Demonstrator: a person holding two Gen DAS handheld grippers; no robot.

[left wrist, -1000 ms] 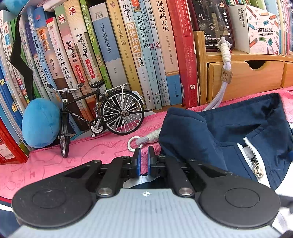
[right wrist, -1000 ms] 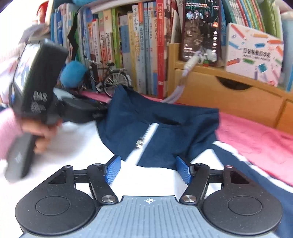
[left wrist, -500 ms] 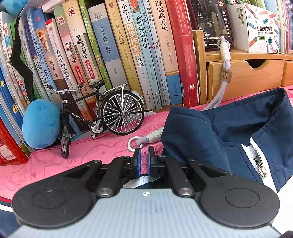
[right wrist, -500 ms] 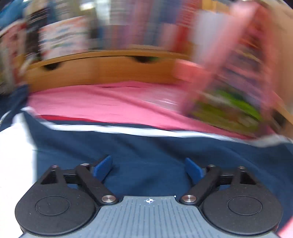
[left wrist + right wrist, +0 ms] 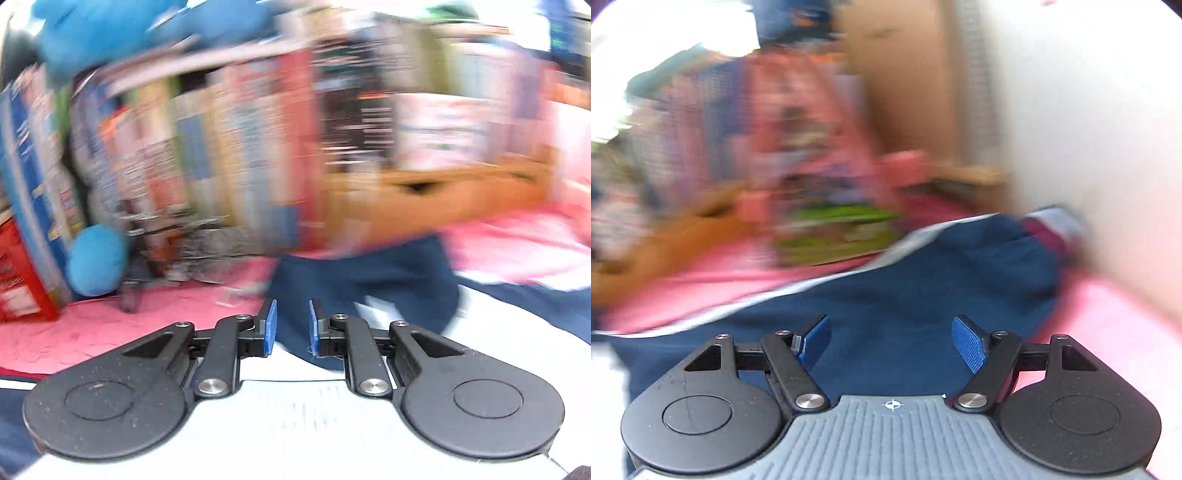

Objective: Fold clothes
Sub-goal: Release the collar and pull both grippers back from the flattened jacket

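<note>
Navy jacket [image 5: 354, 280] has just slipped from our left gripper [image 5: 291, 326], whose jaws are opening on nothing, while our right gripper [image 5: 892, 341] closes, still spread, above the cloth for the next fold.

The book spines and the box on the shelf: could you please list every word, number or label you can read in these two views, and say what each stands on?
None can be read.
Book spines, left wrist view: printing shows, smeared by motion blur.
White box on the wooden drawer unit: print too blurred.
Red box at the left edge: label too blurred.
Right wrist view: everything behind the navy jacket is a blur; no text shows.
</note>
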